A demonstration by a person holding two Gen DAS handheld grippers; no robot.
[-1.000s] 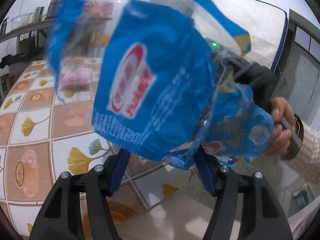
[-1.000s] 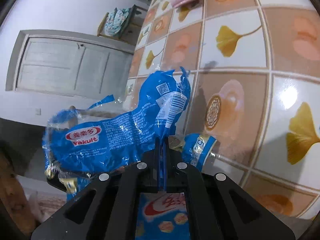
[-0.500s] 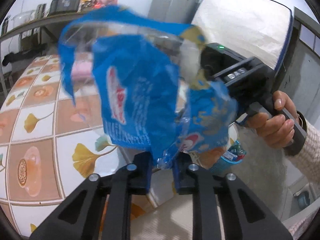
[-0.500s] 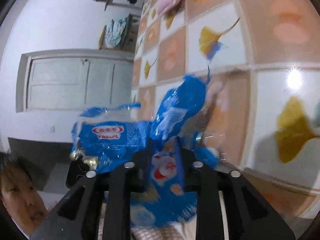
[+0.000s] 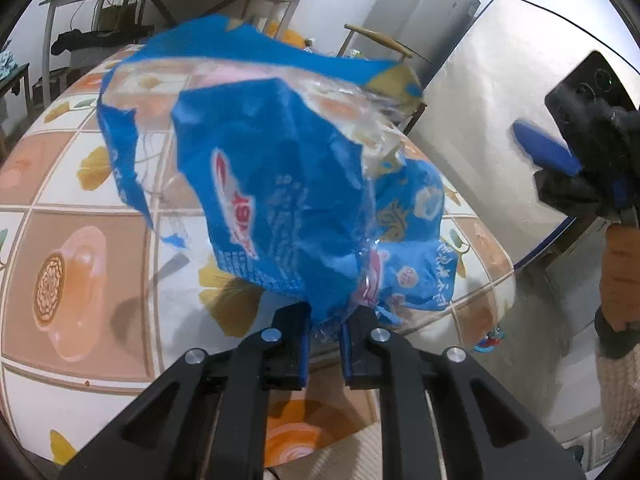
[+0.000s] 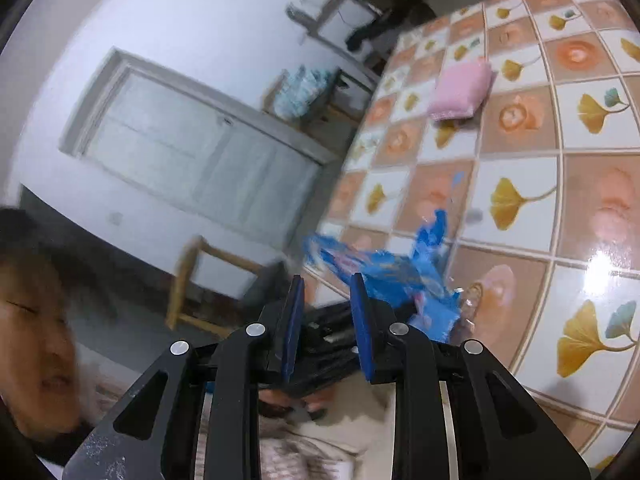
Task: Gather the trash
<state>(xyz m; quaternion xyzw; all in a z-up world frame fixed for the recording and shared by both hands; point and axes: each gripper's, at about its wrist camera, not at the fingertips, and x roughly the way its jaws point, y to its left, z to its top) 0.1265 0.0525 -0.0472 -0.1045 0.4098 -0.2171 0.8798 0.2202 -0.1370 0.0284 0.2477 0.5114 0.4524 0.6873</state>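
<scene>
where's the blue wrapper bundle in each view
left wrist: blue wrapper bundle fills the centre, pinched in the left claw.
right wrist: low centre-right, beyond the open, empty right claw.
shared landmark: the tiled table.

Blue wrapper [image 5: 280, 200] with red-white logo; tablecloth [image 6: 520, 168] checked orange and white, yellow ginkgo leaves.

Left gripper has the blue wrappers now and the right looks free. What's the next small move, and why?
Probably send the right gripper toward the pink packet farther back on the tiled table. Its jaws stand apart with nothing between them, and the left gripper is clamped on the bunched blue wrappers, which hang clear above the table. Whether the pink packet is trash is not certain from here.
</scene>
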